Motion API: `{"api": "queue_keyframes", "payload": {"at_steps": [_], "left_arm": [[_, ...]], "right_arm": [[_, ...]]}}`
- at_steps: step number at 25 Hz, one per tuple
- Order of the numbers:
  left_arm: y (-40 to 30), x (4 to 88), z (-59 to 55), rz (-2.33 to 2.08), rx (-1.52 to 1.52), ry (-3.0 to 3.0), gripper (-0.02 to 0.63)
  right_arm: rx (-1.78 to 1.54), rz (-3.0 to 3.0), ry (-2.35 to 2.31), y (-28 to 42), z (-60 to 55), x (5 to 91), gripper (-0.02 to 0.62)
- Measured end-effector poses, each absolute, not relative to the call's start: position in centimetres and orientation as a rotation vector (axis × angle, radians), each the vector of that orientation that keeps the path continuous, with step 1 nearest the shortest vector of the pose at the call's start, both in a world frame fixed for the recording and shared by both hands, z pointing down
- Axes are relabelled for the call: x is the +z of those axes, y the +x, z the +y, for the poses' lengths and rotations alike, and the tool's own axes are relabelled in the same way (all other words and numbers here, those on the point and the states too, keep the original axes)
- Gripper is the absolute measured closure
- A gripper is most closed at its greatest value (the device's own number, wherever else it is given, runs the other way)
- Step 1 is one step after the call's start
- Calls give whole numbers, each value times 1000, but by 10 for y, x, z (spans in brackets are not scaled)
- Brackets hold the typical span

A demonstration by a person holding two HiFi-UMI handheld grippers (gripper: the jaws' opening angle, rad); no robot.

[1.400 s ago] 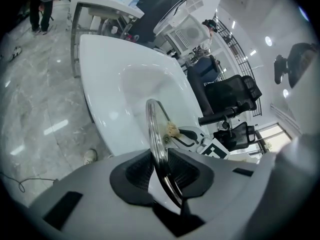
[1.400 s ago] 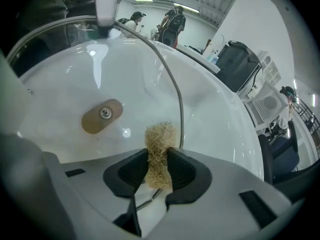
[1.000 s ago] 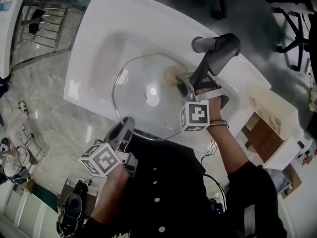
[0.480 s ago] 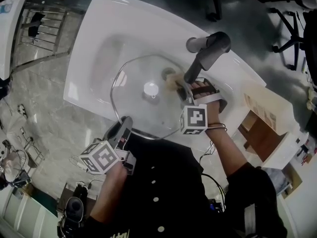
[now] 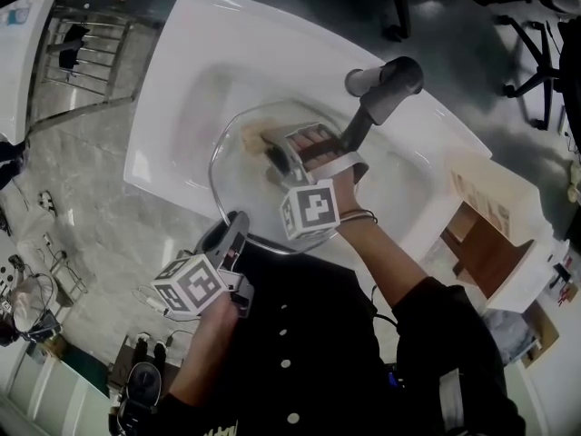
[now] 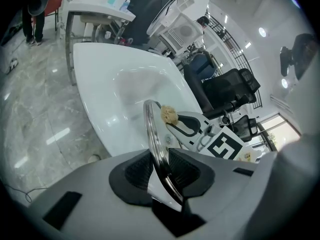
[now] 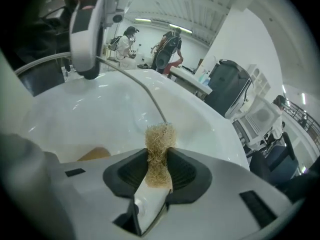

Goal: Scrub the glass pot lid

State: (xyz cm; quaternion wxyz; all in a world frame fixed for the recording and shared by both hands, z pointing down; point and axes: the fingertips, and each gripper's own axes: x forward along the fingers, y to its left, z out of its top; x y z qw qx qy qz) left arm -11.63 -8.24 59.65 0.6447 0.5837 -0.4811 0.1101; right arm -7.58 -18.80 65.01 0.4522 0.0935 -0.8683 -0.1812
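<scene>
- Since a second ago, the right gripper (image 5: 275,153) has swung from the lid's right side, by the faucet (image 5: 385,84), leftward across the glass to near its middle; the left gripper (image 5: 232,230) is where it was.
- The glass pot lid (image 5: 238,187) is held tilted over the basin of the white sink (image 5: 182,62), and the basin shows through the glass.
- The lid's near edge sits in the left gripper. In the left gripper view its jaws (image 6: 160,169) are part-way closed, and their dark pads clamp the lid's metal rim (image 6: 152,134) from both sides.
- A tuft of straw-coloured scrubber (image 7: 160,144) is pinched between the right gripper's jaws (image 7: 160,159), which stand only slightly apart. It pokes out past the tips.
- In the left gripper view the scrubber (image 6: 169,115) lies right against the far part of the rim. Whether it actually presses on the glass I cannot tell.
- In the right gripper view the lid's edge (image 7: 145,91) runs as a thin line down to the scrubber.
- The faucet's dark grey spout reaches over the lid's far right edge.
- A marker cube (image 5: 311,209) sits on the right gripper, above the person's wrist.
- Another marker cube (image 5: 192,287) rides on the left gripper, near the person's black shirt (image 5: 300,352).
- Left of the sink are a marbled floor (image 5: 82,180) and a metal rack (image 5: 86,39).
- To the right, an open cardboard box (image 5: 481,239) stands.
</scene>
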Motion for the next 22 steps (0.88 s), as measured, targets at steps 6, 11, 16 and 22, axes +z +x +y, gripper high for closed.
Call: {"api": "queue_keyframes", "payload": {"at_steps": [6, 11, 16, 22], "left_arm": [[-116, 597, -82, -1081, 287, 1346, 486], [-117, 597, -81, -1079, 323, 1362, 480], [-116, 598, -80, -1079, 317, 1356, 480], [-116, 598, -81, -1076, 320, 1370, 479]], "right_arm": [[-580, -2123, 203, -98, -191, 655, 465], [-567, -2139, 183, -105, -191, 653, 463], [-548, -2103, 98, -94, -184, 658, 465], [-512, -2063, 40, -68, -169, 665, 466]]}}
